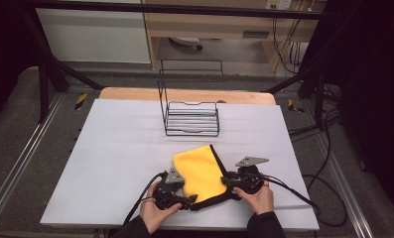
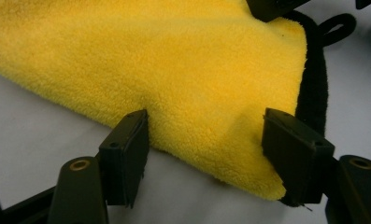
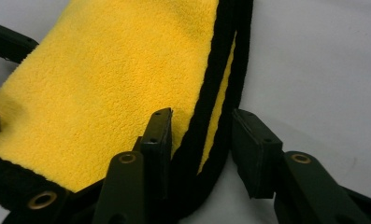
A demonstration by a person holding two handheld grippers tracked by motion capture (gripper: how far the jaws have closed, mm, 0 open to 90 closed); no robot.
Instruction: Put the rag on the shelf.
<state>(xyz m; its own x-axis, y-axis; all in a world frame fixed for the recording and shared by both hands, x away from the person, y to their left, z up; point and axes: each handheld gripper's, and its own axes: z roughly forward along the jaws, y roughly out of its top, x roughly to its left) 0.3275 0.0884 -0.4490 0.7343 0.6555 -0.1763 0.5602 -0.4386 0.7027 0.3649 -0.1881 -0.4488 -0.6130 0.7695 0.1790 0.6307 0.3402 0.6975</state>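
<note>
A folded yellow cloth (image 1: 199, 171) with black trim lies on the white table near its front edge. My left gripper (image 1: 188, 199) sits at the cloth's near left corner. In the left gripper view that gripper (image 2: 211, 156) is open, its jaws straddling a yellow corner of the cloth (image 2: 150, 60). My right gripper (image 1: 226, 181) is at the cloth's right side. In the right gripper view this gripper (image 3: 204, 149) is open too, with the doubled black-trimmed edge of the cloth (image 3: 103, 84) between its jaws, close to the left one.
A black wire rack (image 1: 192, 119) stands behind the cloth at the table's middle back. The white table top (image 1: 115, 148) stretches bare to the left and right. Cables trail off the table's right edge (image 1: 303, 198).
</note>
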